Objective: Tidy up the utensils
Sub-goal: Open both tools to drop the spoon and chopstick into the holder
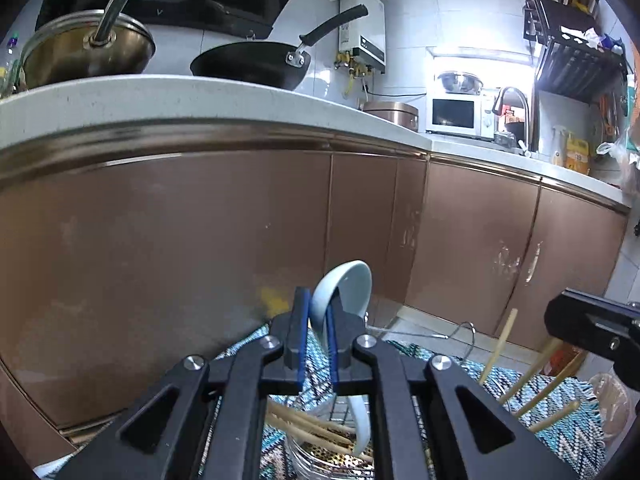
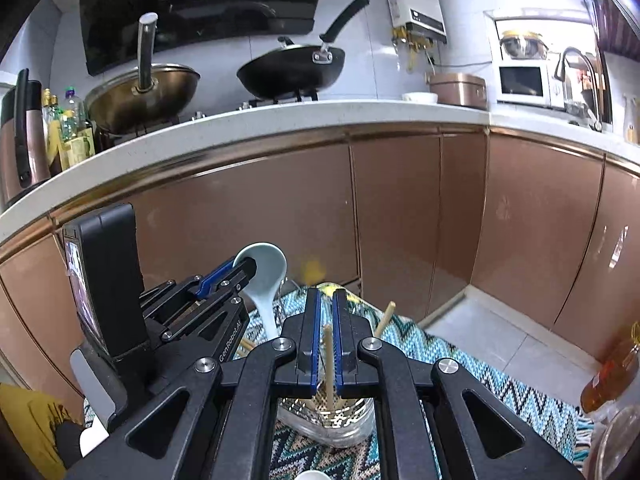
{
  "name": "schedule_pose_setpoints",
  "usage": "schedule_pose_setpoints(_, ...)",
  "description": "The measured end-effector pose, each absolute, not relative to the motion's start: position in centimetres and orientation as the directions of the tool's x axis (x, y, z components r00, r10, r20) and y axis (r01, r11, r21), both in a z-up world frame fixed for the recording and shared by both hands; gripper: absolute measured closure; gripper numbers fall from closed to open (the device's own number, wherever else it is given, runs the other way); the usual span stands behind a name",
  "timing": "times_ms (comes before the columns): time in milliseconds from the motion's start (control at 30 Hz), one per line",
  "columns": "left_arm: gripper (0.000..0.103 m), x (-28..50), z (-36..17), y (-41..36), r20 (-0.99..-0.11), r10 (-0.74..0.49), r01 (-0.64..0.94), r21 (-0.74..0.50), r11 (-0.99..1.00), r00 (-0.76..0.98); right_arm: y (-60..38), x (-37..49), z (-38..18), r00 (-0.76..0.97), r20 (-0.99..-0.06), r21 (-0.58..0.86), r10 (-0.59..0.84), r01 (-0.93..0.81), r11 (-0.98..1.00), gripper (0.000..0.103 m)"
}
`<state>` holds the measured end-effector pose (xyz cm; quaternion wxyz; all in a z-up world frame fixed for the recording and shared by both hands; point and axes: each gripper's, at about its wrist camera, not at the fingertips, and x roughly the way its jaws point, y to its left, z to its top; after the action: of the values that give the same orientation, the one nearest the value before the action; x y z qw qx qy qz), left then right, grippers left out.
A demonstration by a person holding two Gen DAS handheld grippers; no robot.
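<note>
My left gripper (image 1: pixel 318 300) is shut on the neck of a pale blue ceramic spoon (image 1: pixel 346 284). The spoon's bowl points up and its handle hangs down into a perforated metal holder (image 1: pixel 320 456), where several wooden chopsticks (image 1: pixel 308 428) lie. The right wrist view shows the same spoon (image 2: pixel 264 272) in the left gripper (image 2: pixel 246 270), up and to the left. My right gripper (image 2: pixel 326 300) is shut on one upright chopstick (image 2: pixel 328 360), whose lower end reaches into the metal holder (image 2: pixel 340 420). Another chopstick (image 2: pixel 384 316) leans out behind it.
The holder stands on a teal zigzag cloth (image 2: pixel 460 360). Brown cabinet doors (image 1: pixel 200 260) and a white counter edge (image 1: pixel 200 96) rise close ahead, with a steel wok (image 2: pixel 140 96) and a black pan (image 2: pixel 292 68) on top. An amber bottle (image 2: pixel 612 372) stands at the right.
</note>
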<state>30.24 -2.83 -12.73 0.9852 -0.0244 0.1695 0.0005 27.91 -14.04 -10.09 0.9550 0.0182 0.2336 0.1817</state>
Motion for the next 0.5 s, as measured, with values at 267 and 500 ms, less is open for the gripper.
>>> schedule_pose_setpoints(267,0.069,25.9,-9.0,-2.5,-0.29,-0.038,0.036,-0.014,0.999,0.956,-14.8,24.6,-7.6,0.845,-0.416,0.13,0.335,-0.31,0.942,0.08)
schedule_pose_setpoints(500,0.061,18.3,-5.3,-2.0,-0.275,0.024,-0.004,0.072,0.997,0.961,-15.9,18.5,-5.0,0.876,-0.379,0.121,0.299,-0.273,0.954,0.072)
